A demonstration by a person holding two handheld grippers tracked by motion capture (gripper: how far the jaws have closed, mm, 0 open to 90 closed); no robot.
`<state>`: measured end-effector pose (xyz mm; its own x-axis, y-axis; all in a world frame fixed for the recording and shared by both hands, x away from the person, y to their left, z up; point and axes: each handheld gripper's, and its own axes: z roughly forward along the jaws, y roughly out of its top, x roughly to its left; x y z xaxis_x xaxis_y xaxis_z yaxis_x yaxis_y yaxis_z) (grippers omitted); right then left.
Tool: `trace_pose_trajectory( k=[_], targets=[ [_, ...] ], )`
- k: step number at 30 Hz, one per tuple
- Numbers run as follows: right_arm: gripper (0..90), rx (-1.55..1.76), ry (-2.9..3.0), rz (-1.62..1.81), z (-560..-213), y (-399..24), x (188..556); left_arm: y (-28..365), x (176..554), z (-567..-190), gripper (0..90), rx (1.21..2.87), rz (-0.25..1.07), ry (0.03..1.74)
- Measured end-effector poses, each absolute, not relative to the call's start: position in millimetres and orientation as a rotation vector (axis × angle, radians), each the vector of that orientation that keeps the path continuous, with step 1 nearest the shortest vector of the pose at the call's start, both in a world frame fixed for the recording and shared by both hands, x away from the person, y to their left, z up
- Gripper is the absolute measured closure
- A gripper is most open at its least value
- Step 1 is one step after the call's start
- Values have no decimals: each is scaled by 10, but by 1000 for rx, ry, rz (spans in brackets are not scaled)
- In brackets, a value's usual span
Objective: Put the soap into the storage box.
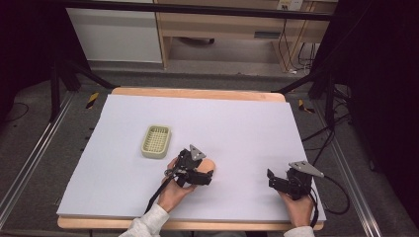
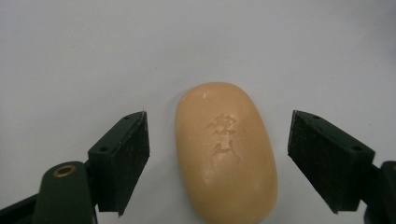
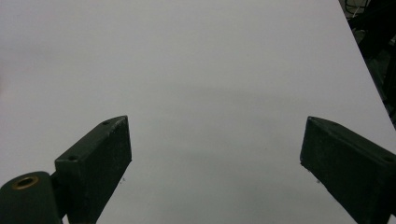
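I am holding the left claw [image 2: 218,158] spread apart around a tan oval bar of soap [image 2: 225,151] lying on the white surface [image 1: 237,128], jaws not touching it. My right claw [image 3: 215,163] is hovering open over bare surface. A pale slotted soap dish [image 1: 156,141] is sitting nearby.

The only marking is on the oval, peach-coloured bar of soap [image 2: 226,151] seen in the left gripper view: two characters pressed into its top face, one above the other. They look like East Asian script, but the relief is too shallow and soft to read for certain. In the high view nothing is legible.
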<state>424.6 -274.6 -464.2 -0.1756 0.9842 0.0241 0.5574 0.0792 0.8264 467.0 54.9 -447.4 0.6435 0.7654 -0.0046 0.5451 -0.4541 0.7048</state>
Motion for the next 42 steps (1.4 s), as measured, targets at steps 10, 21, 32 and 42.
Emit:
trace_pose_trajectory(
  k=[10,21,32,42],
  targets=[
    [91,1525,1801,972,-4645,-2738,4250,482,4716,-4562,193,2220,404,1033],
    [91,1522,1808,969,-4654,-2731,4256,449,4730,-4645,211,2236,387,1052],
    [91,1525,1811,970,-4655,-2732,4258,406,4737,-4711,243,2247,393,1073],
    [91,1526,1819,967,-4660,-2730,4262,401,4737,-4730,279,2248,402,1091]
  ],
)
